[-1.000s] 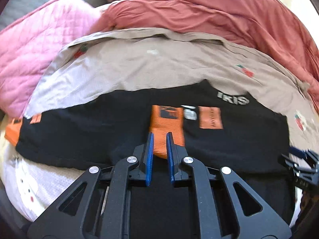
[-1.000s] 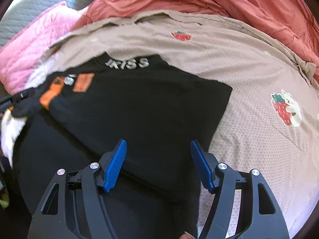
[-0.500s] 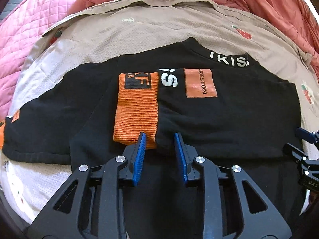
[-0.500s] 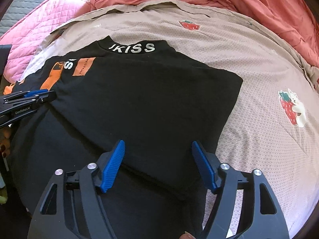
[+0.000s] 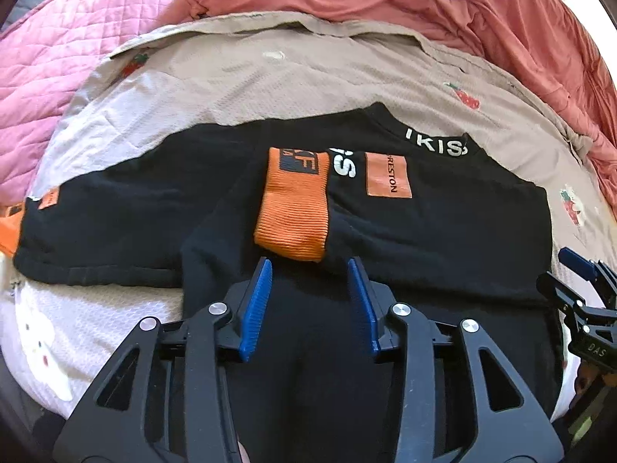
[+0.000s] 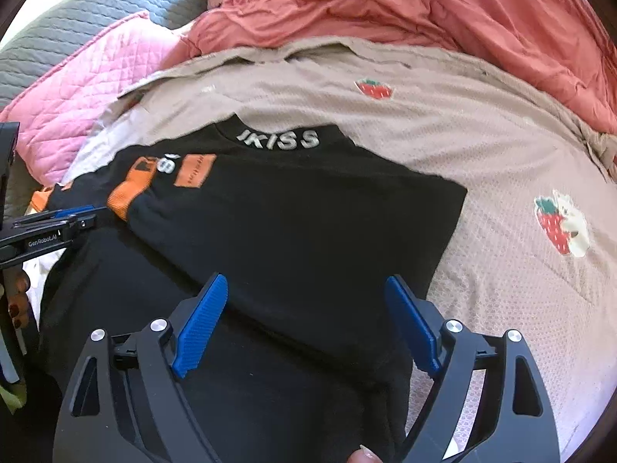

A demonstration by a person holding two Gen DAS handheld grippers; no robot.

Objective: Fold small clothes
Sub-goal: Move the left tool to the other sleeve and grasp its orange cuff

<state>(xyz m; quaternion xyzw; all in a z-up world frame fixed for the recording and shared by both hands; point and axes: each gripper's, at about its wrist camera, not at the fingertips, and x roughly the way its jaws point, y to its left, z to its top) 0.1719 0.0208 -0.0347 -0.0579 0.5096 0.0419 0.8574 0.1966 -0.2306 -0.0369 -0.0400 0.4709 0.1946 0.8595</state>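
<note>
A small black sweatshirt (image 5: 435, 239) lies on the bed, its right sleeve folded across the chest with the orange ribbed cuff (image 5: 295, 208) lying on top. The other sleeve stretches out to the left with its orange cuff (image 5: 9, 231). My left gripper (image 5: 308, 281) is open and empty, just below the folded orange cuff. My right gripper (image 6: 306, 301) is open and empty over the folded right edge of the sweatshirt (image 6: 308, 231). The left gripper also shows in the right wrist view (image 6: 58, 223), and the right gripper shows in the left wrist view (image 5: 578, 293).
The beige strawberry-print sheet (image 6: 501, 162) covers the bed under the sweatshirt. A rust-red duvet (image 5: 424, 4) is bunched at the back. A pink quilted blanket (image 5: 50, 50) lies at the back left, with a grey quilt (image 6: 77, 19) beyond it.
My left gripper has let go of the orange cuff, opened wide and drawn back a little. The cuff stays lying on the chest. My right gripper has stayed open.
</note>
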